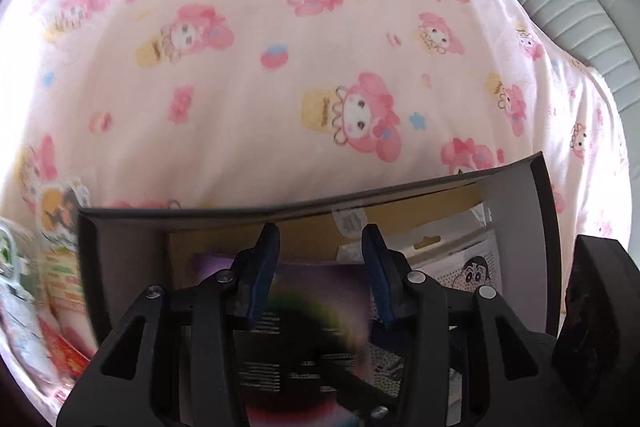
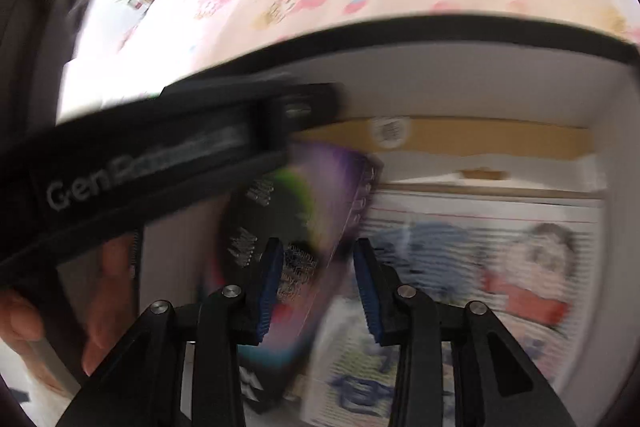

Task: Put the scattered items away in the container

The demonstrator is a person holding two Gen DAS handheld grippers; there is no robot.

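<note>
I am at the dropping-in step: my left claw (image 1: 320, 247) and right claw (image 2: 318, 263) both hang released over the box (image 1: 538, 227) on the bed (image 1: 240, 87), the purple packet (image 2: 320, 195) inside. Next, I fetch the packets (image 1: 60, 267) left beside it.

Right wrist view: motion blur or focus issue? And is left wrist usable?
Right wrist: motion blur, streaking the purple-black packet, the cartoon packet and the box rim; the right gripper stays sharp. Left wrist: mostly sharp on the bedsheet and box wall; the packet under the left gripper is smeared; left edge is overexposed.
</note>
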